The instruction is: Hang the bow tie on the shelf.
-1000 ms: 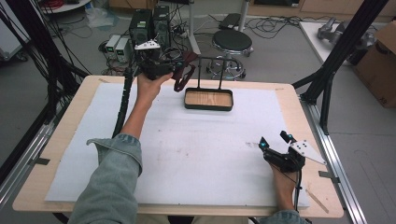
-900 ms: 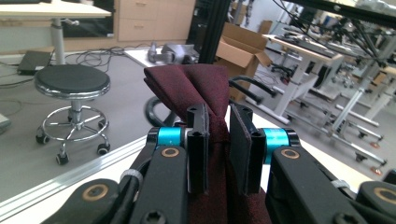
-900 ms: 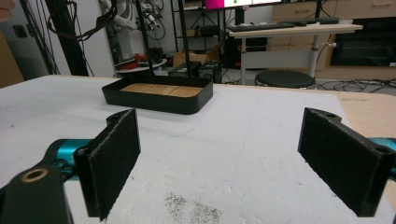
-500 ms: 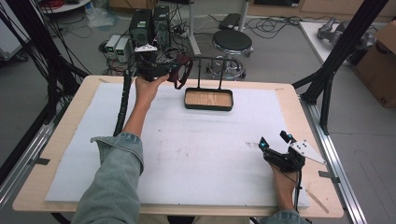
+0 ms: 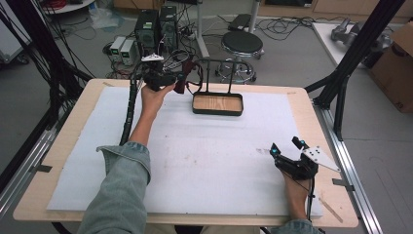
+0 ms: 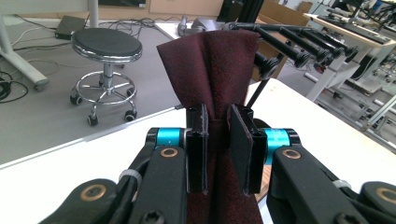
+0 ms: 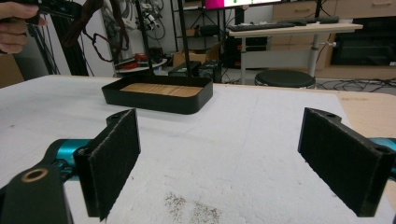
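A dark red cloth [image 6: 212,60] is pinched between the jaws of my left gripper [image 6: 217,149], and its folded end stands up beyond them. In the high view my left gripper [image 5: 171,79] holds the cloth [image 5: 181,82] in the air at the table's far edge. It is just left of a black wire stand [image 5: 214,61] over a wood-bottomed black tray [image 5: 217,104]. My right gripper [image 5: 286,147] rests open on the white mat at the near right. Nothing lies between its pads [image 7: 116,158], which face the tray [image 7: 159,95].
A white mat [image 5: 204,161] covers most of the wooden table. A round stool [image 5: 241,44] and computer boxes [image 5: 156,27] stand on the floor behind the table. Black frame posts [image 5: 346,63] rise at the right. Black rods [image 6: 289,46] stick out beyond the cloth.
My left gripper has shifted slightly, with the red cloth still in it, near the stand's left side. The right gripper has stayed still on the mat.
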`<state>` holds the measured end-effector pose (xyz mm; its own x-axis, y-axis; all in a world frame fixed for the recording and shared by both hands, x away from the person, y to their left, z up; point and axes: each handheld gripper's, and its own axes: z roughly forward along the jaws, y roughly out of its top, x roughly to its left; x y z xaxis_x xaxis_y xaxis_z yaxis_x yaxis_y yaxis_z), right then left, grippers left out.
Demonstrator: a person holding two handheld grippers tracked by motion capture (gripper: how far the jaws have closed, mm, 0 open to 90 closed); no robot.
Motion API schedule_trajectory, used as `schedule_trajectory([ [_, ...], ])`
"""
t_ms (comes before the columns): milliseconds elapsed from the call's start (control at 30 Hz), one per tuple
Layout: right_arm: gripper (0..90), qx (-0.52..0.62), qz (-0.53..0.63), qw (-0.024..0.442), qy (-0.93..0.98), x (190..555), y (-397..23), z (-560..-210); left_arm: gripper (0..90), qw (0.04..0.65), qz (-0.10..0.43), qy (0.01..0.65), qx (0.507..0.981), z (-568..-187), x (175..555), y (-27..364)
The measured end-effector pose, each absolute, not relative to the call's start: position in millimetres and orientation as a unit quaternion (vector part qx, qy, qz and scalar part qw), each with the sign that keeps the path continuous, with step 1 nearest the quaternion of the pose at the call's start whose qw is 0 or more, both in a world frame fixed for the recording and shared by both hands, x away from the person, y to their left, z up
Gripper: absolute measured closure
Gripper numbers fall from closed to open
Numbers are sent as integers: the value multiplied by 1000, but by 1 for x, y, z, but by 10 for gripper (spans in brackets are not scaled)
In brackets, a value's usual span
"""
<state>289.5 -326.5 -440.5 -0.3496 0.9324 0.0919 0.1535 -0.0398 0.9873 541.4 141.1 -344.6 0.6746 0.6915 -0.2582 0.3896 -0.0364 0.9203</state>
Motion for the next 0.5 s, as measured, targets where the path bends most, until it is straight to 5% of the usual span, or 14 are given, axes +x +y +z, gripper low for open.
schedule_trajectory([
  [500,122,454,561,347,600,290,-327,-441,711,558,151,370,727,-346,539,141],
])
